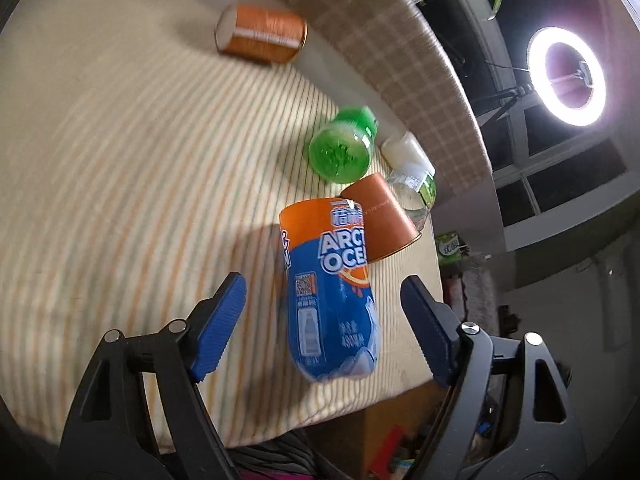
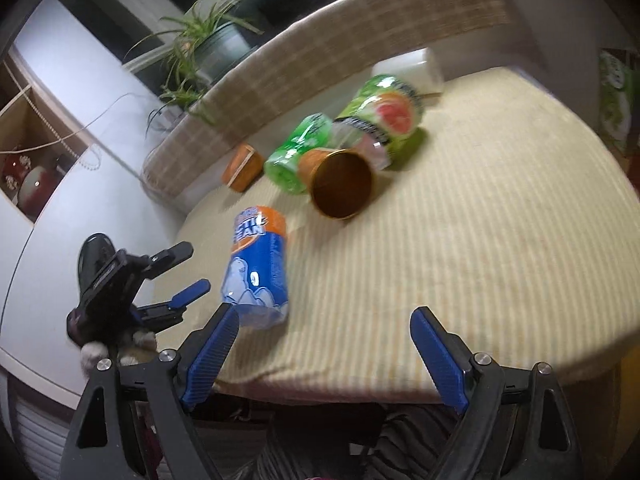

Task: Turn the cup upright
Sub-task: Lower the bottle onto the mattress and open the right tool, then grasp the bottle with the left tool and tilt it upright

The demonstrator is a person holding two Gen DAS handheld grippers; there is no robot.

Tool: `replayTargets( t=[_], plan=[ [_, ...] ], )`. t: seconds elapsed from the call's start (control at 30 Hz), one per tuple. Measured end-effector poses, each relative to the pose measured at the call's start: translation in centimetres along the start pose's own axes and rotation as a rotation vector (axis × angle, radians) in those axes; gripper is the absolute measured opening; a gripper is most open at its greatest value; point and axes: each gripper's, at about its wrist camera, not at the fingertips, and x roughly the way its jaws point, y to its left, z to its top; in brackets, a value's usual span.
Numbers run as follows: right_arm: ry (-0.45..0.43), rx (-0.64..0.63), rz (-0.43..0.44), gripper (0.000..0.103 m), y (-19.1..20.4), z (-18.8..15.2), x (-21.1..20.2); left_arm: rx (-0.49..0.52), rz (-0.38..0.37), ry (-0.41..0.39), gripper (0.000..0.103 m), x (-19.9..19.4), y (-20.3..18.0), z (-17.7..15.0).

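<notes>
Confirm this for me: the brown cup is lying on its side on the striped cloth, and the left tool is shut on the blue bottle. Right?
Not quite. The brown cup does lie on its side on the striped cloth, but the left tool is open: the left wrist view shows its jaws spread on either side of the blue bottle, not touching it.

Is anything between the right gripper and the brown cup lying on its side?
Nothing visible: bare striped cloth lies between the open right gripper and the cup. The blue bottle lies off to the left.
</notes>
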Motion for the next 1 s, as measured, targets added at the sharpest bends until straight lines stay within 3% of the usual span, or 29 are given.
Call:
replayTargets(
  t=[0.3,0.7,0.83,1.0],
  plan=[
    [0.009,0.052,-0.011,0.09,-2.1,-0.2,-0.3,-0.024,-0.045,0.075,0.08,3.8,-0.5,0.7],
    [-0.003,0.074,-0.024,0.09,-2.9,-0.4,-0.9,-0.013,-0.01,0.121,0.073,6.2,-0.5,0.9],
    [-0.004,0.084,-0.029,0.09,-3.2,-0.4,-0.9,-0.01,-0.009,0.134,0.063,6.7,-0.3,0.8],
    [-0.009,0.09,-0.034,0.09,-3.5,-0.4,-1.2,0.005,-0.005,0.124,0.063,6.7,-0.6,0.7]
  ],
)
